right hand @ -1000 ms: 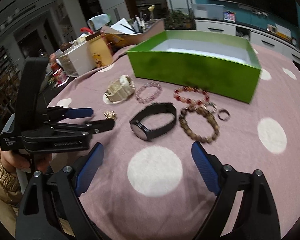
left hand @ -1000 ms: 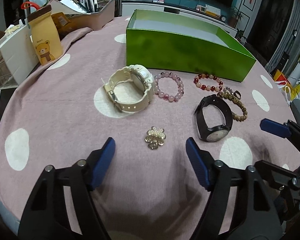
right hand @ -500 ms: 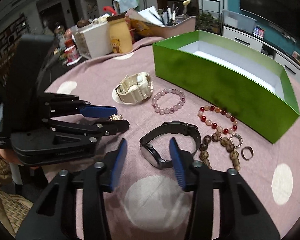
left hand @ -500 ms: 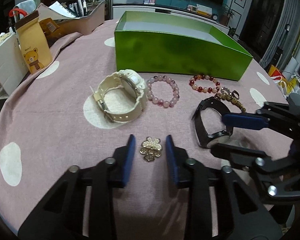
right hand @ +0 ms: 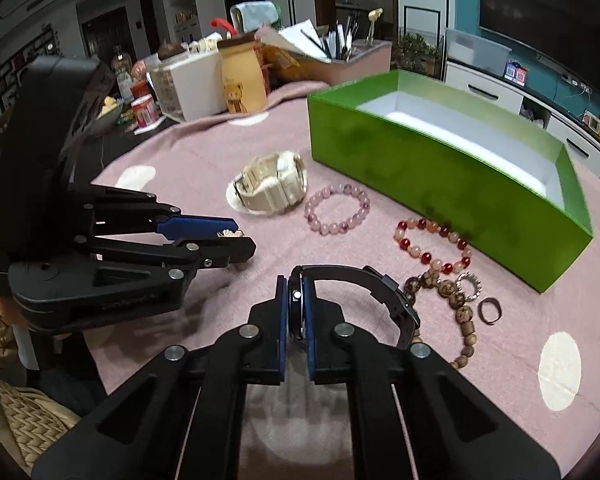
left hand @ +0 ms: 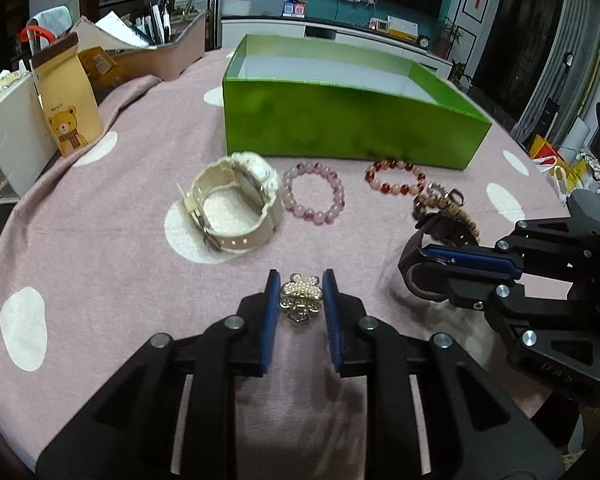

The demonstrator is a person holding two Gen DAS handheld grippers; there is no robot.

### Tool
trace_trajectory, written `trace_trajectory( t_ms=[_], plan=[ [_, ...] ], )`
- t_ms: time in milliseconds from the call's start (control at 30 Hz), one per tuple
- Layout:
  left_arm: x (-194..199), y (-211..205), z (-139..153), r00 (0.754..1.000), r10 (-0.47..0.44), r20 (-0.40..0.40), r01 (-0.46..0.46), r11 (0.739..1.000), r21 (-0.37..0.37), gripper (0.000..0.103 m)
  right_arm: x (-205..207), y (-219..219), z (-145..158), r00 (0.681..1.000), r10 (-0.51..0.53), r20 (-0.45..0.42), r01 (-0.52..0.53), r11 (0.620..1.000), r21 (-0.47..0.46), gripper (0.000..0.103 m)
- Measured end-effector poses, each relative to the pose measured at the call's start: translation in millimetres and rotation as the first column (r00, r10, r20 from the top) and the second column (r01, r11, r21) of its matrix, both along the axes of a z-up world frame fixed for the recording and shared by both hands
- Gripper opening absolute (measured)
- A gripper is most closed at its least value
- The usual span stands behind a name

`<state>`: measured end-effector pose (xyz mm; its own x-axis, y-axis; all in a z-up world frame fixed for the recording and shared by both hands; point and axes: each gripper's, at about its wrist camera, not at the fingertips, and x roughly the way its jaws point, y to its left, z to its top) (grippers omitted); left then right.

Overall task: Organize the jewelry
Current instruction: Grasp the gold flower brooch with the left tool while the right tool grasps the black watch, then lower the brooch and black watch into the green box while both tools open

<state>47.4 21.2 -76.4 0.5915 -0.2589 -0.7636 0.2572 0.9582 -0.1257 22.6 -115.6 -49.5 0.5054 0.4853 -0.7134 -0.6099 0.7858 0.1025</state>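
On the pink dotted cloth a gold pearl brooch sits between the blue pads of my left gripper, whose jaws are closing and touch both its sides. My right gripper has its jaws closing tight on the case of the black watch, the strap arching off to the right. Each gripper shows in the other's view: the left gripper with the brooch, the right gripper at the black watch. The open green box stands behind.
A cream watch, a pink bead bracelet, a red bead bracelet, a wooden bead bracelet and a dark ring lie before the box. A bear-print bag and a white box stand far left.
Both grippers went from wide open to nearly shut. The left came forward around the brooch. The right swung onto the black watch and clamped its case.
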Motion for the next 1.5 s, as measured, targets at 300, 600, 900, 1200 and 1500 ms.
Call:
trace_trajectory(
  t_ms=[300,600,900,1200,1500],
  plan=[
    [7.2,1.4,40.7,0.998,0.005,0.064,-0.002,0.999,-0.042,0.021,0.1,-30.6,43.3,0.989,-0.095,0.114,0.086,0.993,0.081,0.007],
    [50.2,-10.0,89.2,0.989,0.004,0.146,0.001,0.999,-0.037,0.021,26.2,-73.5,83.6,0.954,-0.218,0.208,0.196,0.973,0.123,0.007],
    [116.0,-36.2,106.5,0.992,-0.006,0.126,0.014,0.998,-0.061,0.021,69.4,-92.9,90.2,0.943,-0.277,0.184,0.249,0.955,0.159,0.007],
    [179.7,-71.6,84.8,0.998,0.006,0.064,-0.006,1.0,-0.005,0.021,118.9,-95.1,76.3,0.942,-0.314,0.121,0.297,0.944,0.142,0.007],
    [211.3,-91.7,57.8,1.0,0.013,0.012,-0.014,0.998,0.057,0.021,156.9,-95.1,53.3,0.94,-0.34,0.04,0.333,0.934,0.13,0.007]
  ],
)
